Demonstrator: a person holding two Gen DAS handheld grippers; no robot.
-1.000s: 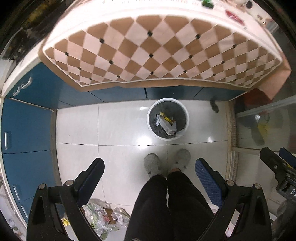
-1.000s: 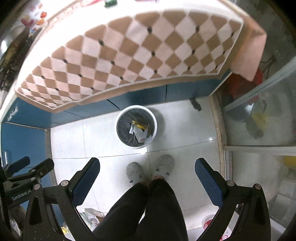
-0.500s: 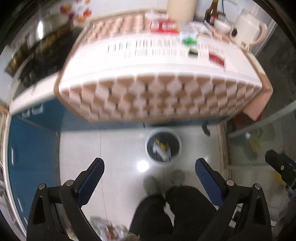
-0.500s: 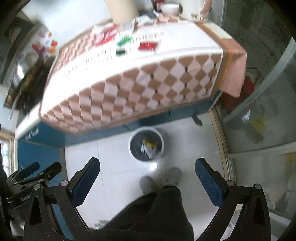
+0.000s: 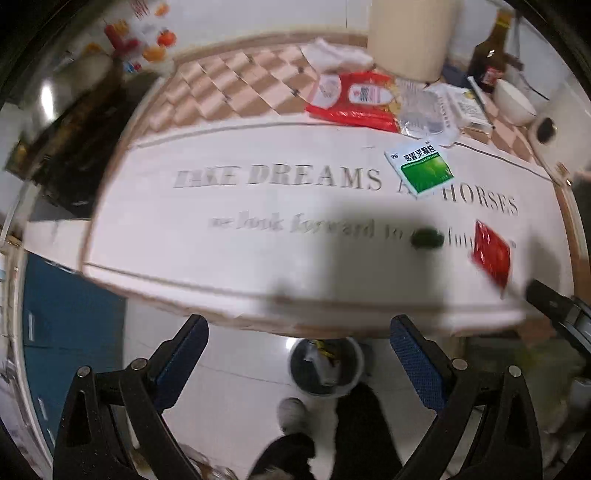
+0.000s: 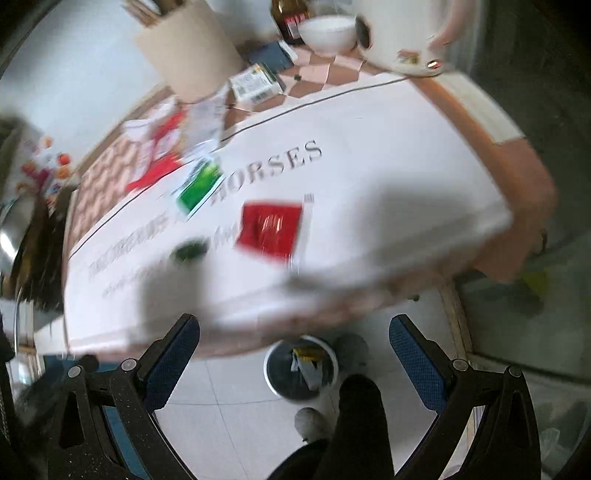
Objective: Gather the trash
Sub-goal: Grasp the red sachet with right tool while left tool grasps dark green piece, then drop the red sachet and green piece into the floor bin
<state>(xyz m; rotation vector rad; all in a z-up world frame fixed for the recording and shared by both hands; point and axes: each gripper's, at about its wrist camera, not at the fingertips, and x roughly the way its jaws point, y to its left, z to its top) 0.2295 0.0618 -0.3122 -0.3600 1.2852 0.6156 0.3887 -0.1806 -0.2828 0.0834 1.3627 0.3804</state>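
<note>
A red packet [image 5: 491,253] [image 6: 269,230], a green and white sachet [image 5: 419,166] [image 6: 197,184] and a small dark green item [image 5: 426,239] [image 6: 190,251] lie on the white tablecloth [image 5: 258,206] [image 6: 388,147]. A white bin [image 5: 325,363] [image 6: 301,373] holding wrappers stands on the floor under the table's near edge. My left gripper [image 5: 295,354] is open and empty, in front of the table edge. My right gripper [image 6: 293,354] is open and empty, also short of the edge. Both views are blurred.
At the table's back stand a red and white bag [image 5: 354,98], a beige cylinder [image 5: 410,33], a brown bottle [image 5: 489,59], a white bowl [image 6: 327,33] and a white kettle [image 6: 399,33]. Blue cabinets [image 5: 62,332] are at the left. The person's legs [image 5: 354,435] are below.
Both grippers have tilted up from the floor and bin to look across the tabletop. The bin has slid to the bottom of both views. Both stay open.
</note>
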